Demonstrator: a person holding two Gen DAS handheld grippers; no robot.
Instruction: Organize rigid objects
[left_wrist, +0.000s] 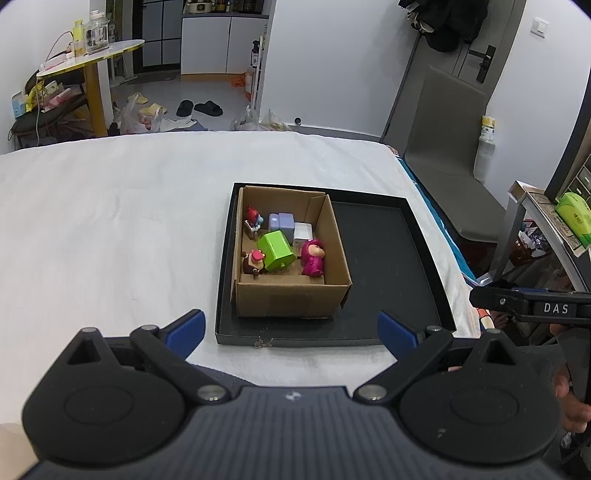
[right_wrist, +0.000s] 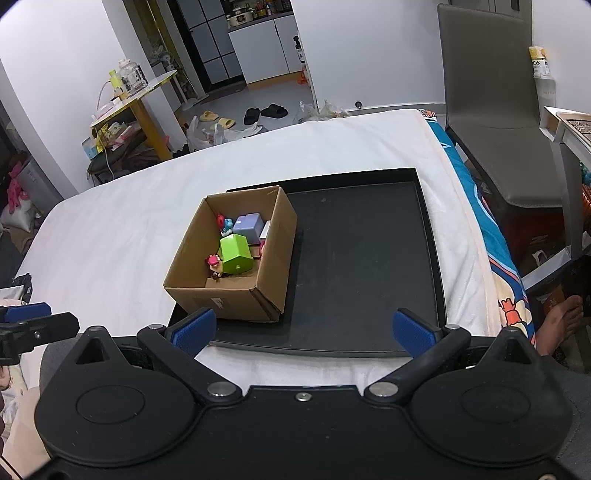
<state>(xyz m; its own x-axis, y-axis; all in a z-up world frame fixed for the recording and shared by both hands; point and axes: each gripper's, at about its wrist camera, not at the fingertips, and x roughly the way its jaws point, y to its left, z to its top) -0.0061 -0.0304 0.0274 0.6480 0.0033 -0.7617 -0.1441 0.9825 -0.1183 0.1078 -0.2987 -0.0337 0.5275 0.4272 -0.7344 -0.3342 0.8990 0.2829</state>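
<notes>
Both grippers (left_wrist: 291, 330) (right_wrist: 303, 330) agape, empty; cardboard box (left_wrist: 291, 299) lengthwise away, green block (left_wrist: 277, 251) tilted inside.

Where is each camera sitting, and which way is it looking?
Left wrist view: sits on the left gripper, looking forward and down at the cardboard box of toys in the black tray. Its open blue fingers show, with the right gripper poking in at the right edge.
Right wrist view: sits on the right gripper, facing the same tray from further right. Its open fingers show, the left gripper at the left edge, and a bare foot.
Shared: box, tray, green block, white bed.
</notes>
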